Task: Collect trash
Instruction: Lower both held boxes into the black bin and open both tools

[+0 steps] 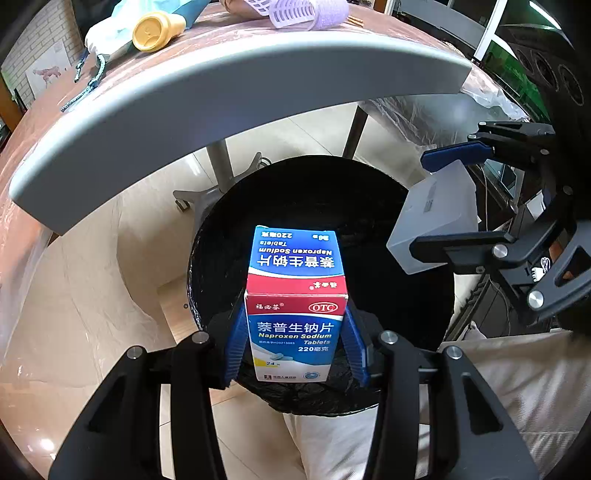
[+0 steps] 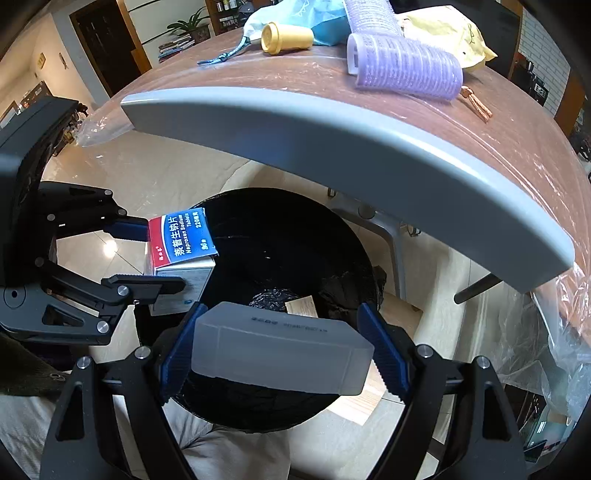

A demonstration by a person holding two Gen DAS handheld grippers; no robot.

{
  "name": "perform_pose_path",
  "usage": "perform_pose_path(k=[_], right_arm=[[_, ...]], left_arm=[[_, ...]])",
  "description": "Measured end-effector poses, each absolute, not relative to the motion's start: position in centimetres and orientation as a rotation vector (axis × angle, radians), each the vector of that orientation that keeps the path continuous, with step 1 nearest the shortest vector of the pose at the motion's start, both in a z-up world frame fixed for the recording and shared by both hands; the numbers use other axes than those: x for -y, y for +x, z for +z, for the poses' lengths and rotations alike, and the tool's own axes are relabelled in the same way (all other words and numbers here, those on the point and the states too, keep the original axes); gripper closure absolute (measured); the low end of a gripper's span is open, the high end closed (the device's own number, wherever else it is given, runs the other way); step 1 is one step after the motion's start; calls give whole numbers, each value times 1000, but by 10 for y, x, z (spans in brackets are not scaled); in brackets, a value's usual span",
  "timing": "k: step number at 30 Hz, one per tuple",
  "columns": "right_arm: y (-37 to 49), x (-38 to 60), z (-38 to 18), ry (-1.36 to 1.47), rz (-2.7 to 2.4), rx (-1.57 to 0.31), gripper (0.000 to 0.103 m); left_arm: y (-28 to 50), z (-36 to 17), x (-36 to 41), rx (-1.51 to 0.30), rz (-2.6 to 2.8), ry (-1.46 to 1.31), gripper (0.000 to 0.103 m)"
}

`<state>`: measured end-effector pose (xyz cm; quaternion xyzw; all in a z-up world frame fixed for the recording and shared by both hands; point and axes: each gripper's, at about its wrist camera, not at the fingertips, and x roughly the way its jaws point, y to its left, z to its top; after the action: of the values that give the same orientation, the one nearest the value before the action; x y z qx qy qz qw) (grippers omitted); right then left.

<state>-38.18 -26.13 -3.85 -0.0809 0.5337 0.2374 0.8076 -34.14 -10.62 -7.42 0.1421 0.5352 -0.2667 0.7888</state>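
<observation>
Left tool (image 1: 297,343): clamped on a pill box (image 1: 297,295), blue pads pressed against its two narrow sides; it points steeply down.
Pill box: blue, red and white carton, printed "Naproxen Sodium Tablets" and "OTC"; held upright over the mouth of the bin (image 1: 369,206), clear of its rim. From the right wrist view it sits at the bin's left edge (image 2: 181,243).
Right tool (image 2: 284,350): clamped on a white case (image 2: 280,350), one blue pad at each short end, jaws set wide; it also points steeply down.
White case: frosted, oblong plastic, lying crosswise between the pads, above the near side of the bin (image 2: 295,240). In the left wrist view it hangs at the bin's right edge (image 1: 432,221).
Bin: round, lined with a black bag, standing on the pale tiled floor (image 1: 92,295) just in front of the table (image 1: 221,92). A scrap of paper (image 2: 301,306) lies inside.
Table: grey rim, brown top under clear film.
On the table: a yellow cup (image 2: 284,37) on its side, purple rollers (image 2: 406,66), a blue cord (image 2: 225,55), a yellow bag (image 2: 458,33).
Person: light trousers (image 1: 332,443) show below the bin.
</observation>
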Motion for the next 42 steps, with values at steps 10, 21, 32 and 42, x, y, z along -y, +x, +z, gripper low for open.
perform_pose_path(k=[10, 21, 32, 42], right_arm=[[-383, 259, -44, -180, 489, -1149, 22], [-381, 260, -51, -183, 482, -1163, 22], [-386, 273, -39, -150, 456, -1126, 15], [-415, 294, 53, -181, 368, -848, 4]], left_arm=[[-340, -79, 111, -1157, -584, 323, 56], [-337, -83, 111, -1161, -580, 331, 56], [-342, -65, 102, -1093, -555, 296, 33], [-356, 26, 76, -881, -589, 155, 12]])
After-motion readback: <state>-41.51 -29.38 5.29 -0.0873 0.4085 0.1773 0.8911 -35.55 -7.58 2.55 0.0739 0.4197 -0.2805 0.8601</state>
